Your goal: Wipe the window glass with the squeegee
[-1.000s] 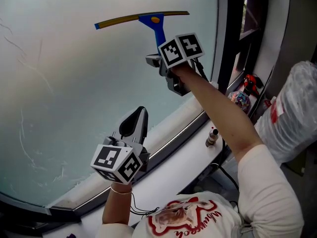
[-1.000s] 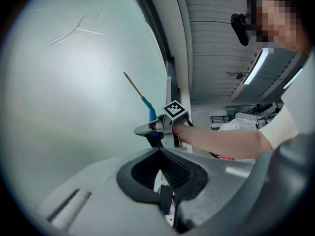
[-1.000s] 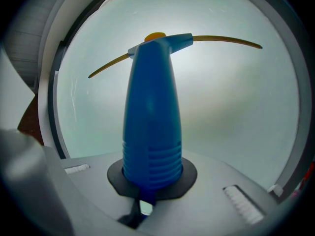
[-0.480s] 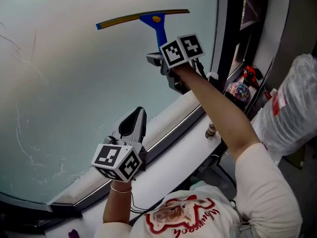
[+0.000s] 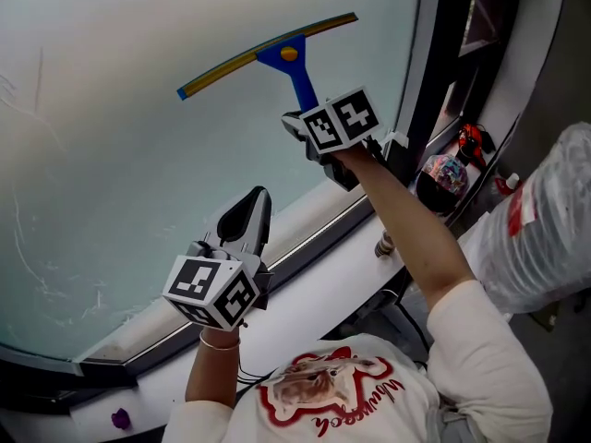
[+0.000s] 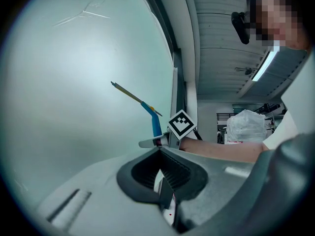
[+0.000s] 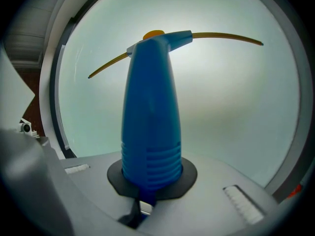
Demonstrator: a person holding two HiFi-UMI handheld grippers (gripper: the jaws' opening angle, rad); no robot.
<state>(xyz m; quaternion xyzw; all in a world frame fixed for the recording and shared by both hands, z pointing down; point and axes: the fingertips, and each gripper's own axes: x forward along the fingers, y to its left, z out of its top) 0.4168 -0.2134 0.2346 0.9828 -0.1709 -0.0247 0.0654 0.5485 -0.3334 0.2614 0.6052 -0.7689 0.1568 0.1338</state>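
Observation:
A squeegee with a blue handle and a long yellow-edged blade lies against the window glass, its blade tilted with the right end higher. My right gripper is shut on the lower end of the blue handle, below the blade. The right gripper view has the handle rising out of the right gripper towards the pane. My left gripper hangs lower and to the left, near the bottom of the pane, shut and holding nothing. In the left gripper view the squeegee shows beyond the left gripper.
Faint streaks mark the glass at far left. A white sill runs under the pane and a dark frame post stands at right. A small bottle, a colourful object and a white plastic bag sit at right.
The squeegee blade has tilted, its left end dropping down the glass while the right end stayed high. My right gripper moved slightly down. The left gripper has hardly moved.

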